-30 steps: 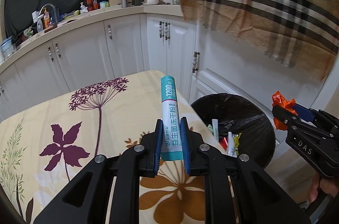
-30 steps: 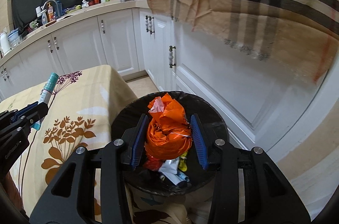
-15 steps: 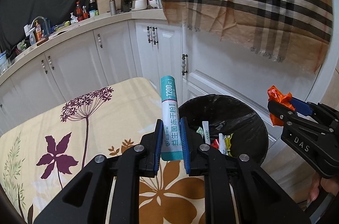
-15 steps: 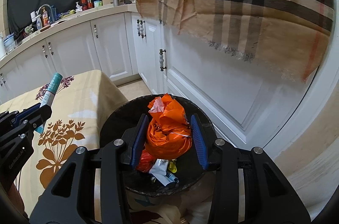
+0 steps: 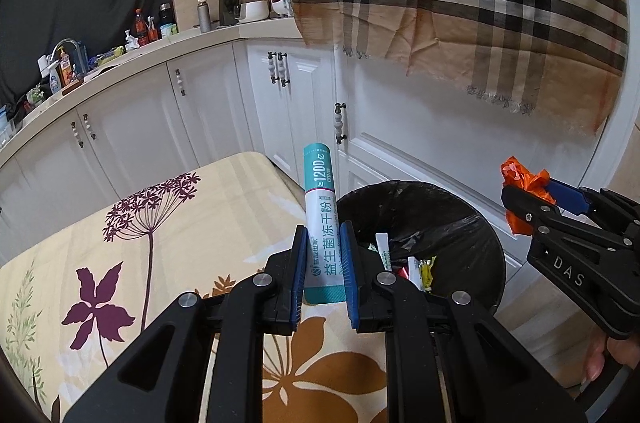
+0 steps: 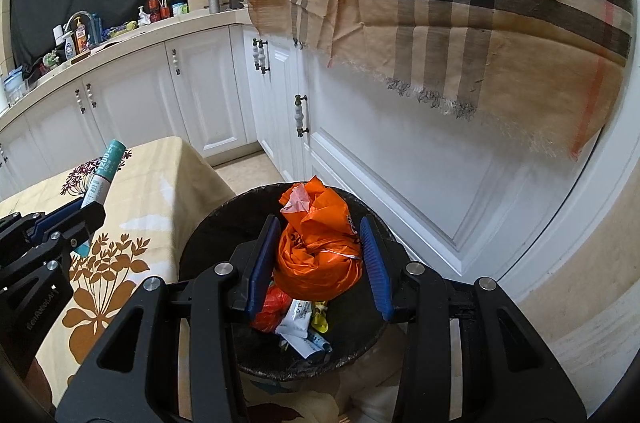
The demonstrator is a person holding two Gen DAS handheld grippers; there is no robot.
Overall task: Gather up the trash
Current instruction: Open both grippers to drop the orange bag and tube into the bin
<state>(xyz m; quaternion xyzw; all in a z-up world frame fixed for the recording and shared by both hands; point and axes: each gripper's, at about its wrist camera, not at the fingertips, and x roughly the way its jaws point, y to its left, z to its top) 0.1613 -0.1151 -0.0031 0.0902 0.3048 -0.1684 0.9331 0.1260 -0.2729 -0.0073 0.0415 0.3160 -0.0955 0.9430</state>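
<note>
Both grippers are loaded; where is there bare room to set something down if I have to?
Free: the floral tablecloth between the purple flower print and the edge by the bin. Crowded: the bin's bottom, with wrappers, and the back counter, with bottles round the sink. The left gripper holds the sachet, the right gripper the orange bag.

Even, moderately bright indoor lighting with soft shadows. Both fisheye views bow straight lines strongly and vignette black at the corners. Focus is sharp, with no motion blur.
</note>
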